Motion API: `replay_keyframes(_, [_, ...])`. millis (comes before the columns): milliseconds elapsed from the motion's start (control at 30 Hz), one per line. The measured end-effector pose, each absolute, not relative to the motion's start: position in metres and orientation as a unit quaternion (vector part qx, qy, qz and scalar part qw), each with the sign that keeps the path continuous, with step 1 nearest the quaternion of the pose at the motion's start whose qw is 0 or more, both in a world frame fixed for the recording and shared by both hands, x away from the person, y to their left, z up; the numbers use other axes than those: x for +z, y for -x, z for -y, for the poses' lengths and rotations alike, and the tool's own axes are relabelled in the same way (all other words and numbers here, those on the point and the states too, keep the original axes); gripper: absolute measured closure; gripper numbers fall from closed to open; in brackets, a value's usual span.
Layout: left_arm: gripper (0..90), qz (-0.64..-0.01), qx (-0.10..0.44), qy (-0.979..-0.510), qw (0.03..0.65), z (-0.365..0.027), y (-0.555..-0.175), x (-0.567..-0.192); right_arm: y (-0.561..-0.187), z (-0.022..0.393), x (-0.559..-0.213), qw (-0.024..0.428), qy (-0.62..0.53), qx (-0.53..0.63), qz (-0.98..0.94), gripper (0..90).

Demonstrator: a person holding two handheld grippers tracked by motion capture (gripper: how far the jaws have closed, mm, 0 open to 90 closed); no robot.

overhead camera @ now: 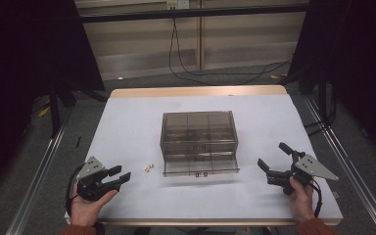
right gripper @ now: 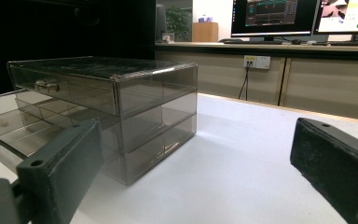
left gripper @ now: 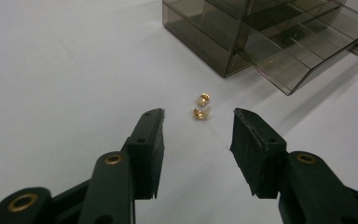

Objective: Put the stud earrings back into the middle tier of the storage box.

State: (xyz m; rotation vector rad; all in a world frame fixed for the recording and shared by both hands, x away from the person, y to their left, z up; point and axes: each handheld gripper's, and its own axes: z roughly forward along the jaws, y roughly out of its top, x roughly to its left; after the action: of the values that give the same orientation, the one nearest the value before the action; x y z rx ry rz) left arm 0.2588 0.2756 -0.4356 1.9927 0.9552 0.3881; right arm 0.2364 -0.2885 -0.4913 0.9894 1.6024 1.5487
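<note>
— Where do we start, at the near edge of the tabletop (overhead camera: 127, 122)?

— Yes. Our left gripper (overhead camera: 120, 177) sits by the near left corner, its fingers (left gripper: 149, 140) parted with nothing between them. We aim them at the two small brass pieces (left gripper: 200, 106), which lie just ahead of the tips, so we judge they are what we mean to pick up.

— And our other hand?

— The right gripper (overhead camera: 270, 157) waits near the near right corner, fingers (right gripper: 56, 172) spread wide and empty. We hold it level, looking at the side of the drawer box (right gripper: 121, 107), well apart from it; probably ready to steady the box or work a drawer.

— Where do the brass pieces lie?

— Loose on the tabletop, just off the box's near left corner, beside the bottom drawer (overhead camera: 200, 165).

— Why does that drawer stand out?

— It is pulled toward the near edge, so its compartments lie open from above; we take it as the place the pieces belong. The box itself stands in the middle of the tabletop, its upper drawers pushed in.
</note>
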Motion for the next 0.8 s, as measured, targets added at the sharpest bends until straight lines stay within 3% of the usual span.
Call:
replay_keyframes(300, [64.8,-0.358,0.129,-0.817,0.433,-0.267,-0.26,-0.431,-0.236,0.288,-0.491,0.345,-0.381,0.596,-0.617,2.2])
replay_keyframes(800, [76.3,-0.297,0.105,-0.871,0.378,-0.227,-0.276,-0.426,-0.237,0.289,-0.491,0.342,-0.38,0.598,-0.617,2.2])
